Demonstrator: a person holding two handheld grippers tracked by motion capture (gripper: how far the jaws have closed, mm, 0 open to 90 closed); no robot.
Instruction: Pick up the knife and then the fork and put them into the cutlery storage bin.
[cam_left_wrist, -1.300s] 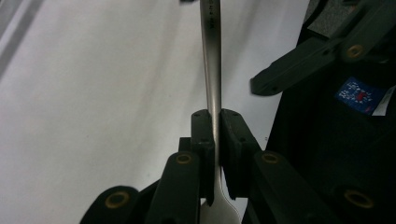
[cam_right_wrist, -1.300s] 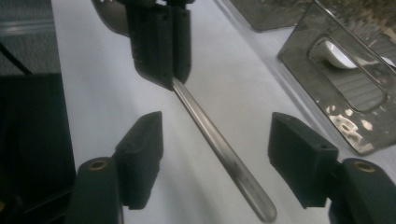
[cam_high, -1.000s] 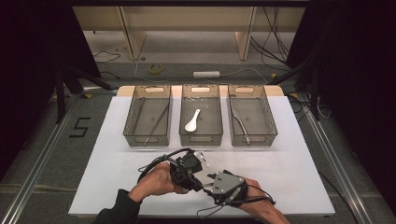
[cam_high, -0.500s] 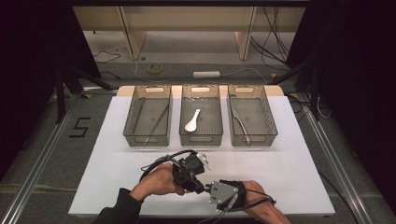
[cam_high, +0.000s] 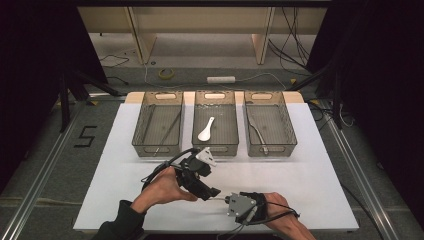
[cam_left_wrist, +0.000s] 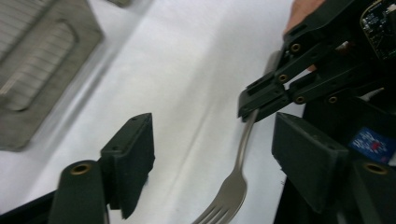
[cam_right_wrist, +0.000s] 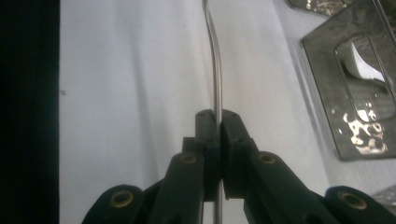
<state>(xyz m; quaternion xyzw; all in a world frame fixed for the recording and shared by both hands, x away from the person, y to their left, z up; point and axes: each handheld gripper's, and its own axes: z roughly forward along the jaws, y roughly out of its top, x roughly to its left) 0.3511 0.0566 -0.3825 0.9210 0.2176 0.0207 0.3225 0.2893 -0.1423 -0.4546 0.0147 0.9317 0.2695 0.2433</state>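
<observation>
A metal fork (cam_left_wrist: 238, 172) lies between my two grippers just above the white table, tines toward the left gripper's camera. My right gripper (cam_right_wrist: 218, 123) is shut on the fork's thin handle (cam_right_wrist: 215, 60), having just closed the last bit. It shows from the other side as black jaws clamped on the handle (cam_left_wrist: 259, 100). My left gripper (cam_left_wrist: 219, 154) has just been opening. Its jaws stand wide on either side of the fork and its pads (cam_left_wrist: 135, 154) do not touch it. In the high view the left gripper (cam_high: 212, 191) and the right gripper (cam_high: 226, 199) meet tip to tip near the table's front.
Three mesh trays stand in a row at the back of the white table (cam_high: 310, 170). The left tray (cam_high: 142, 145) holds thin utensils, the middle one (cam_high: 216, 148) a white spoon (cam_high: 205, 129), and the right one (cam_high: 287, 145) a metal utensil (cam_high: 257, 132). Black cables trail from both grippers.
The left gripper's jaws have opened off the fork and the left hand has lifted slightly. The right gripper has shut on the handle and has hardly moved.
</observation>
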